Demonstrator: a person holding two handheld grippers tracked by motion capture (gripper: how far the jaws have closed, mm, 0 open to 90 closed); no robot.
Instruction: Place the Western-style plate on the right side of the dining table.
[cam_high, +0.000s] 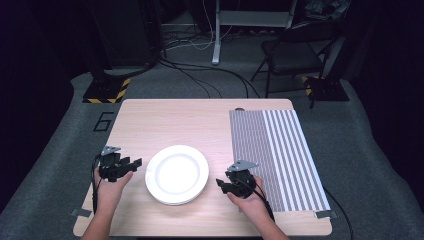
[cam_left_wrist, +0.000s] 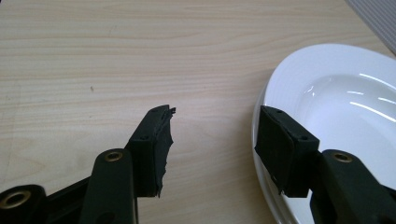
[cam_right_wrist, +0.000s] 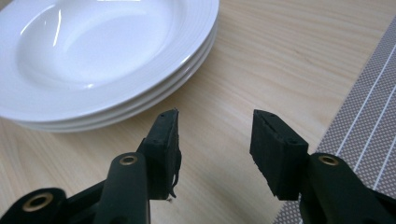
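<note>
Room: dark floor around a pale wooden table (cam_high: 165, 117), with cables, a folding chair (cam_high: 292, 52) and a hazard-striped base (cam_high: 106, 92) beyond its far edge.
Plates: a stack of white plates (cam_high: 177, 174) near the front middle of the table; the right gripper view shows three rims, so it is probably there to be dealt out.
Mat: a striped placemat (cam_high: 280, 155) covers the table's right side, bare, a likely place for a plate.
Left claw (cam_high: 131, 163): spread and holding nothing, low at the stack's left; in its own view one jaw overlaps the rim, whether touching I cannot tell.
Right claw (cam_high: 221, 184): spread and holding nothing, between stack and mat, pointing toward the plates.
Judgement: both flank the stack, seemingly ready for a lift.
</note>
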